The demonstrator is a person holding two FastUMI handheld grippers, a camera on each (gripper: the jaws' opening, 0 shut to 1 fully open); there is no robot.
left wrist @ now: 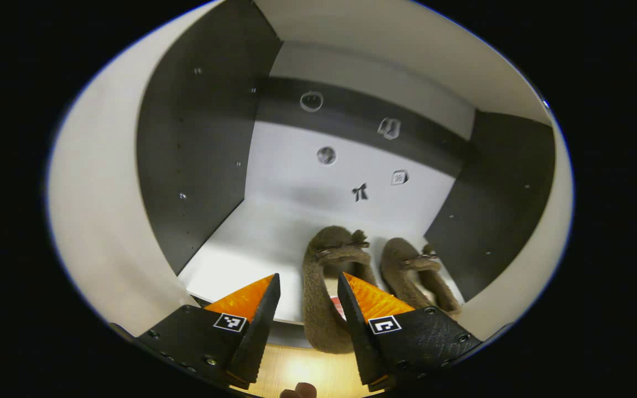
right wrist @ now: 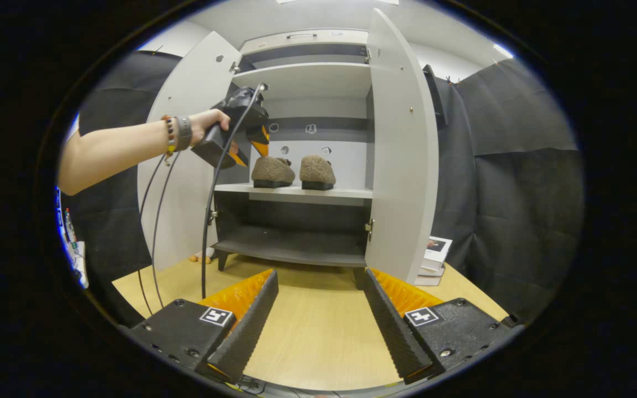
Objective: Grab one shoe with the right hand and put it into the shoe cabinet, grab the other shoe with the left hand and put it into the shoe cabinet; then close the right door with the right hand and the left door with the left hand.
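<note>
In the left gripper view, the left gripper (left wrist: 307, 309) hangs at the shelf's (left wrist: 241, 249) front edge with its jaws apart around the heel of the left shoe (left wrist: 324, 287), not visibly pressing it. That shoe runs lengthwise into the cabinet, toe away; the right shoe (left wrist: 412, 271) lies just beside it.

In the right gripper view, the right gripper (right wrist: 318, 320) hovers empty and spread over the table (right wrist: 318, 337), well back. The right door (right wrist: 401, 149) stands open ahead and slightly right, nearer this hand; the left door (right wrist: 186, 160) stands behind the person's forearm (right wrist: 125, 146).
</note>
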